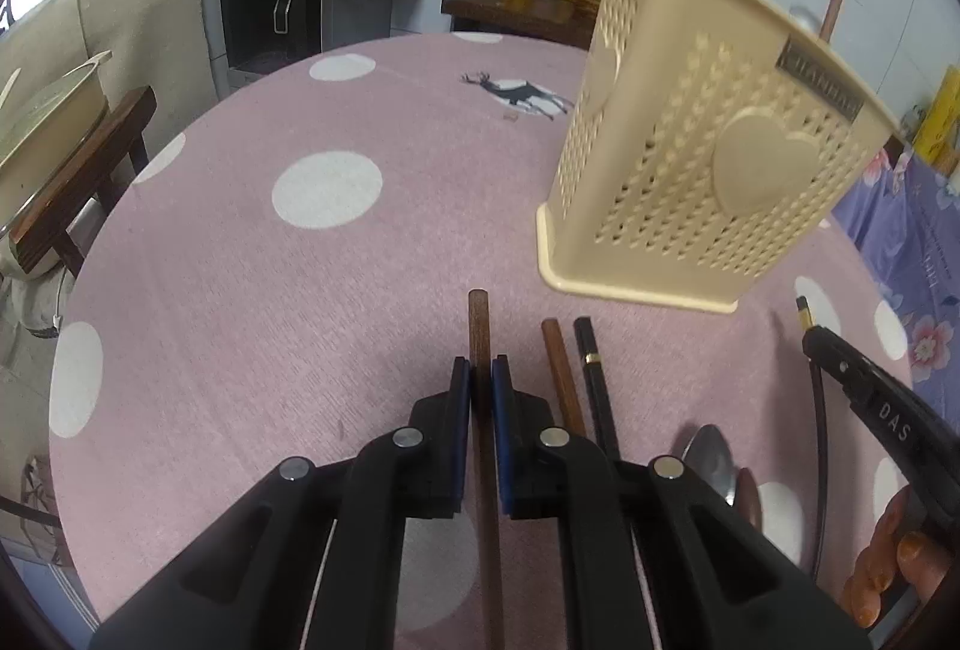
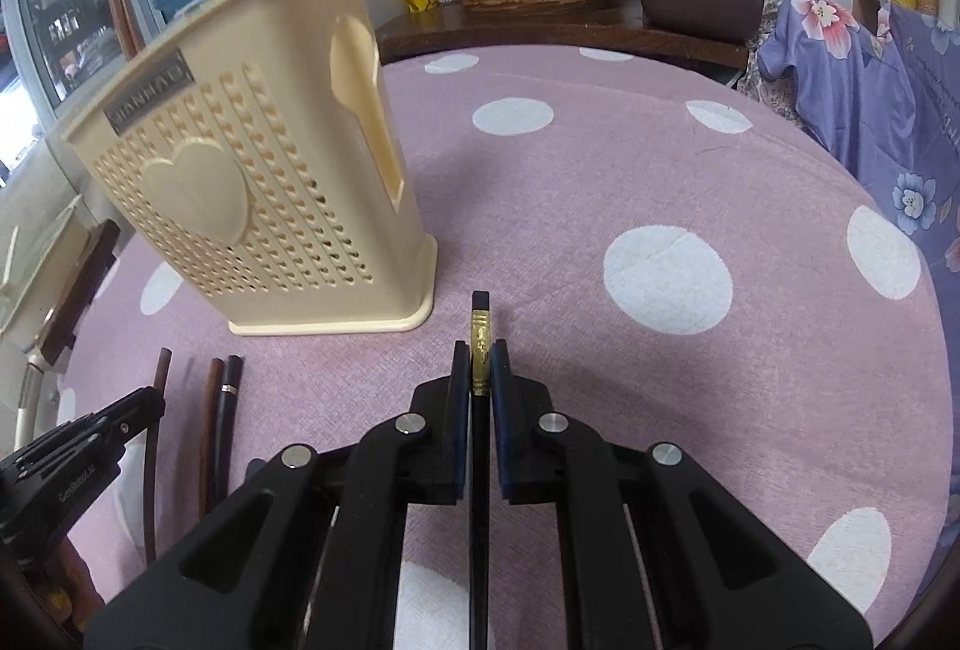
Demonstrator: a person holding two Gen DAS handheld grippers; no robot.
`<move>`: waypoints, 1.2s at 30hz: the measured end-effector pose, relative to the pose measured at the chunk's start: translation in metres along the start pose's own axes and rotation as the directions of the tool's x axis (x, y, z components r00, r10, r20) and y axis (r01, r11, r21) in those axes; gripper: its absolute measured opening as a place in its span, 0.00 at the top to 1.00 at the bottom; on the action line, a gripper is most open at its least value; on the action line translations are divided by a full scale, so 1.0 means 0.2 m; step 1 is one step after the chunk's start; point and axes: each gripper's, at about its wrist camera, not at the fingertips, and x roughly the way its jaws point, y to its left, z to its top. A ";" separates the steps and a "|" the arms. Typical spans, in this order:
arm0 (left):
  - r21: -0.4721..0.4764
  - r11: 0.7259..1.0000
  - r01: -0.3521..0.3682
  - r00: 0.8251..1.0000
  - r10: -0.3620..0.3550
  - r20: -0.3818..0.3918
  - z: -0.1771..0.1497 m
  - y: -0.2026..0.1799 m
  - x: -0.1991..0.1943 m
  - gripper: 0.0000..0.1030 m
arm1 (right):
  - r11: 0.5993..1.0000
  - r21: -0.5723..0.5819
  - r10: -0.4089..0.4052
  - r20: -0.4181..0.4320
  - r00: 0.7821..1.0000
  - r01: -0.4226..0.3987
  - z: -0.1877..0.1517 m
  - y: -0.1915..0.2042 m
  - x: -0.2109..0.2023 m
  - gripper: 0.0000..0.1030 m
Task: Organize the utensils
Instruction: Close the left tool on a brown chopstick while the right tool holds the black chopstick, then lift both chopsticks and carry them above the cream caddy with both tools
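Two chopsticks are being held, one per gripper. The left gripper (image 1: 480, 368) jaws are closed on a brown wooden chopstick (image 1: 478, 326), clamped near its blunt end, with a short stub sticking out past the pads. The right gripper (image 2: 480, 356) jaws are closed on a black chopstick (image 2: 480, 308), pinched right at its gold band near the square end.

Handling, as judged: both sticks are being treated as light, stiff and thin. The black one looks lacquered, so slip and rotation in the pads are likely; the matte wood should be gripping better. With the hold so near one end, the long free length is expected to swing.

A cream plastic holder (image 1: 708, 140) is standing toward the far side of the tabletop (image 1: 240, 290), just beyond both sets of jaws; it is perforated, with raised hearts, a flared base and an open top.

Two more chopsticks, brown (image 1: 561, 374) and black with a silver ring (image 1: 594, 380), are lying side by side on the pink dotted cloth near the front edge, next to a steel spoon (image 1: 711, 455).
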 end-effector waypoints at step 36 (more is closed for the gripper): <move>0.013 0.997 0.080 0.923 -0.080 0.378 0.30 0.14 -0.74 0.92 | 0.990 -0.118 0.119 0.346 0.931 -0.082 0.23 0.06 -0.87 0.93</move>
